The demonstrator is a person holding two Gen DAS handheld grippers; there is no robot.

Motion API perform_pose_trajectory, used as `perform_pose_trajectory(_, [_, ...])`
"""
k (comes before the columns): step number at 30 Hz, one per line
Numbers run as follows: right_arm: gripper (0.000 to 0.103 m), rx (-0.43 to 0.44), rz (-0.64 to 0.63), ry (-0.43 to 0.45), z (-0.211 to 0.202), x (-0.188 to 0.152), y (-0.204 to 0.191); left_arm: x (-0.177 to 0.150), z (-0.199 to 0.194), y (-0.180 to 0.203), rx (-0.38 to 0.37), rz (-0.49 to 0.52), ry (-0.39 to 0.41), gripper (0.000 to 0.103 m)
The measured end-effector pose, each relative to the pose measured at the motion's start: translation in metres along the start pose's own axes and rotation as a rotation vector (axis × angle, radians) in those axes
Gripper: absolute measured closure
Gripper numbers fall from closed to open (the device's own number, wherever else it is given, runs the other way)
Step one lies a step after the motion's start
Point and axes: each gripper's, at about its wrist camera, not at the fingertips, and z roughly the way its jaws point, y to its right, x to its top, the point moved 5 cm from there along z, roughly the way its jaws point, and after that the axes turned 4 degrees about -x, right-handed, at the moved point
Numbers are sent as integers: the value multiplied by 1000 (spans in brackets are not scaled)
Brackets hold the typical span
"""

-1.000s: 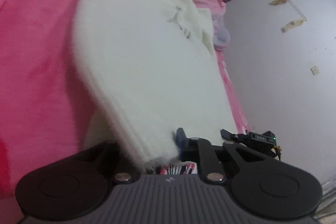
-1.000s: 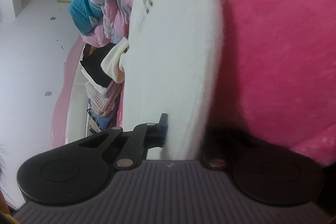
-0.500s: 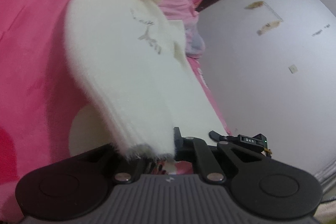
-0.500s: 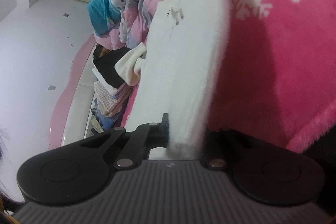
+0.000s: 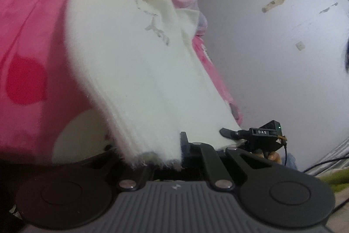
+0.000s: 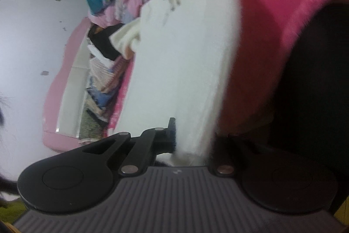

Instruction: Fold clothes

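Holding a white fleece garment (image 5: pixel 135 71) stretched above the pink bed cover (image 5: pixel 28 40).

On the left, one hem corner is pinched by the left hand-held gripper (image 5: pixel 161 154); on the right, the other corner is pinched by the right hand-held gripper (image 6: pixel 192 141), with the cloth (image 6: pixel 185 62) hung between them. It is judged soft, light and limp, likely to sag mid-span, so it is best gripped at corners and edges.

Home bedroom: pink fleece blanket (image 5: pixel 32 36) on bed, heap of clothes (image 6: pixel 102 71) beside white wall (image 5: pixel 272 58).
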Motion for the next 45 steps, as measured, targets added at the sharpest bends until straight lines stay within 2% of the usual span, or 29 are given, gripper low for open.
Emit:
perform_pose_trajectory(3, [99,-66,0,-26,12,0,9,-3,-2,-8,29,-20,7,96])
perform_pose_trajectory(5, [95,-130,-11,-36,14,-1,9,-5,-3,-14,48,-34,11,84])
perform_pose_trajectory(6, [93,-150,-24,-36,10,-3,9,-6,-3,-17,58,-41,14,81])
perform_pose_trajectory(8, [80,-210,-69,-14,2,-9,5,-8,-4,-22,77,-54,18,74])
perform_pose_trajectory(10, [77,-272,-114,14,-9,-16,1,-10,-5,-28,96,-68,23,73])
perform_pose_trajectory(13, [77,-352,-164,81,-31,-27,-3,-12,-15,-32,126,-89,51,73])
perform_pose_trajectory(17, [77,-432,-256,227,-67,-35,-12,-14,-36,-23,177,-32,96,74])
perform_pose_trajectory(21, [87,-419,-453,299,-73,-36,-37,-7,-53,4,210,83,152,74])
perform_pose_trajectory(24, [92,-419,-584,253,-43,-35,-49,-4,-56,22,231,177,175,74])
perform_pose_trajectory(26, [93,-440,-644,213,-19,-29,-43,2,-38,32,243,238,185,74])
perform_pose_trajectory(28, [95,-508,-627,173,7,-13,-29,1,-26,35,265,268,166,74])
perform_pose_trajectory(31, [96,-672,-611,182,22,12,-2,0,-13,28,325,281,134,74])
perform_pose_trajectory(33, [95,-653,-592,197,16,12,-6,1,-14,26,324,279,135,74])
perform_pose_trajectory(38, [95,-643,-662,291,-20,1,-39,12,-29,33,286,304,178,74])
perform_pose_trajectory(40, [95,-600,-669,329,-28,6,-55,21,-25,36,283,316,186,74])
perform_pose_trajectory(43, [95,-537,-706,350,-19,25,-73,31,-6,35,288,325,181,74])
perform_pose_trajectory(45, [95,-527,-744,330,1,36,-82,35,11,30,339,351,175,74])
